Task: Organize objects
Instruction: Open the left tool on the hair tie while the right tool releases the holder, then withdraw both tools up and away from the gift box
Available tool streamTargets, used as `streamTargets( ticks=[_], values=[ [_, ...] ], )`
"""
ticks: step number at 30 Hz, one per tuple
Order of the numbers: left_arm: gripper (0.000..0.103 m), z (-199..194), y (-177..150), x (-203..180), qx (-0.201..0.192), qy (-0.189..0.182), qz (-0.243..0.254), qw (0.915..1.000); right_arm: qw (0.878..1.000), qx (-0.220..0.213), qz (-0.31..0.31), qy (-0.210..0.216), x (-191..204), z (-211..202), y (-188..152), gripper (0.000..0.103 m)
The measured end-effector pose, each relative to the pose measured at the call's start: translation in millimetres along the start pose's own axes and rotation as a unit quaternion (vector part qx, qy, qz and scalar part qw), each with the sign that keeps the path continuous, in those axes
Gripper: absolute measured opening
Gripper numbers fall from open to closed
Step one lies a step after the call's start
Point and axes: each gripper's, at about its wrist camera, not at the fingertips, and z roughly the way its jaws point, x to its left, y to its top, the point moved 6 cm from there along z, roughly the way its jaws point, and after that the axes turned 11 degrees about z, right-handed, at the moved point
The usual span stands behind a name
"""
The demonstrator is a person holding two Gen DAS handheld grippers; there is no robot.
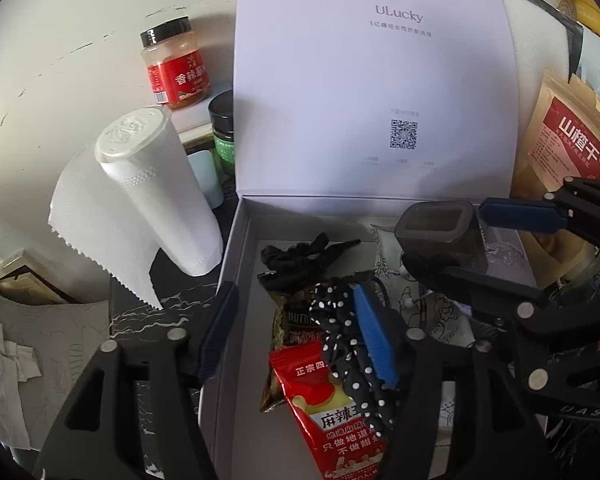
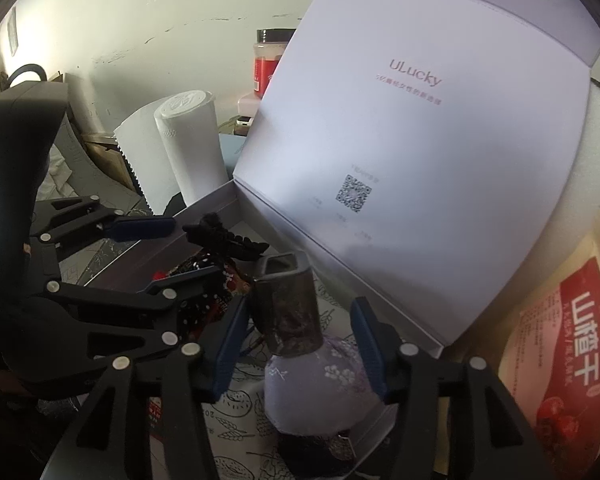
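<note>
While both sat over the open white box (image 1: pixel 236 264), left hand-held gripper (image 1: pixel 296 332) stood released beside polka-dot band (image 1: pixel 340 332); right hand-held gripper (image 2: pixel 300 344) released, straddling perfume bottle (image 2: pixel 288 304) untouched

snack packets (image 1: pixel 332 412) and bottle (image 2: pixel 300 344) lie in the box (image 1: pixel 236 280), paper roll (image 1: pixel 160 196) left.
</note>
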Motion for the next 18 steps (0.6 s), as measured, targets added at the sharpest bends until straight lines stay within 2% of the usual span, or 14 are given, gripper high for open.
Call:
streamTargets(
  ticks=[2,13,18],
  values=[
    [0.067,-2.5,-0.1,1.3,0.002,0.005,-0.003,1.0000,1.000,-0.001,0.002,-0.003,-0.9,-0.7,1.0,0.057],
    [0.070,-33.0,-2.5,6.4,-0.011,-0.004,-0.027,0.9996,1.000,-0.019,-0.001,-0.020,1.6,-32.5,-5.9,0.062],
    [0.071,-55.8,-2.1,7.4,-0.023,0.006,-0.028,0.9993,0.999,-0.038,-0.002,-0.024,4.9,-50.9,-4.8,0.062]
  ],
)
